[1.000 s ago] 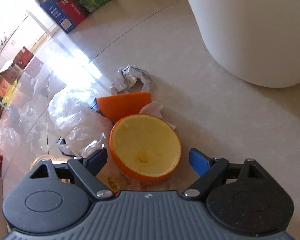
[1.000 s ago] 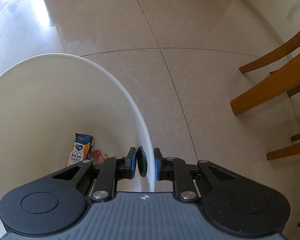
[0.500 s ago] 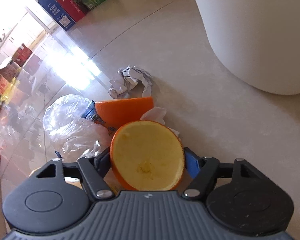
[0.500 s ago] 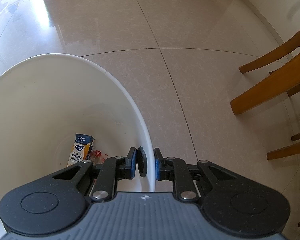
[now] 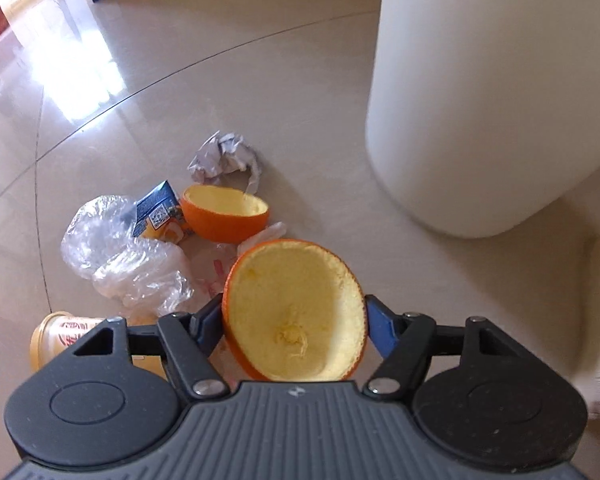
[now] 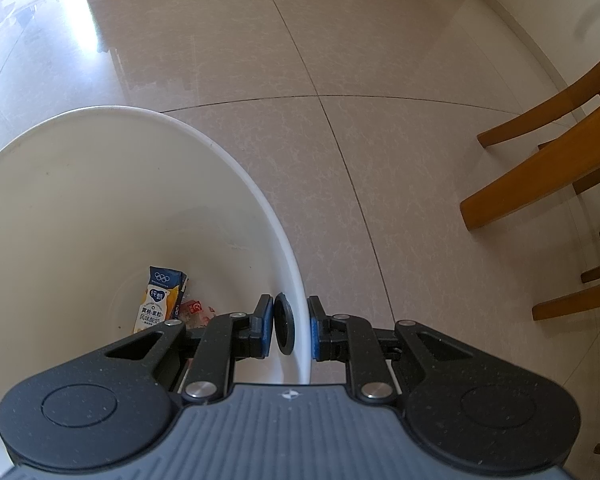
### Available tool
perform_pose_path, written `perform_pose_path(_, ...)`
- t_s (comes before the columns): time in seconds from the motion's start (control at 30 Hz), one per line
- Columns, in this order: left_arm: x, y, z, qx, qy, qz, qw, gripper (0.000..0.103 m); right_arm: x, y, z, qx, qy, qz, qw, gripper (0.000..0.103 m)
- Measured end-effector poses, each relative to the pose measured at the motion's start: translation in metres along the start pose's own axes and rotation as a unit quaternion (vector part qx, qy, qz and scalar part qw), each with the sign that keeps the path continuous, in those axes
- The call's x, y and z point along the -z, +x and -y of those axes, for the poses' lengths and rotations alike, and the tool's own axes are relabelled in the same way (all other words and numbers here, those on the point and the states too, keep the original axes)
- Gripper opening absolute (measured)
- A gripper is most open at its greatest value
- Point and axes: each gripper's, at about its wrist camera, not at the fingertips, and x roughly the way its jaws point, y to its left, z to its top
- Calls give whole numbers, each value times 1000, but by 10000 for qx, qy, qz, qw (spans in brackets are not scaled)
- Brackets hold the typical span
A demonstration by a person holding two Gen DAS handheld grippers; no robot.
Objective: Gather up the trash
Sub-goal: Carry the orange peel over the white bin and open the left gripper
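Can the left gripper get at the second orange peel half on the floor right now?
Probably not yet: the left gripper is shut on an orange peel half, so its jaws are taken. The second peel half lies uncovered beside the juice carton.

floor [image 5: 308,92]: glossy polished tile, bright glare at upper left
orange peel half [image 5: 296,316]: rough matt pale pith inside, waxy orange rind
plastic bag [image 5: 128,260]: thin clear crinkled film
paper wad [image 5: 224,158]: crumpled, matt
trash bin [image 6: 80,208]: smooth white plastic, faintly scuffed
gripper body [image 6: 288,432]: matt speckled black plastic, ribbed grey centre, shiny metal screws
chair legs [image 6: 540,176]: varnished wood, right of frame
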Motion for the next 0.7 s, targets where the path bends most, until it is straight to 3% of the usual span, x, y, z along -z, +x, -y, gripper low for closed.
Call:
perform_pose_path(0.27, -43, -81, -6, 249, 52, 30, 9997, 71, 1, 0, -1, 12, -44, 19, 10000, 21)
perform_pose_path(0.47, -103, -152, 1, 455, 224, 444, 9977, 71, 0, 0, 0, -16, -39, 14, 10000, 21)
perform_pose_path(0.7, -165, -185, 40, 923, 346, 908, 9910, 71, 0, -1, -1, -6, -65, 28, 10000, 21)
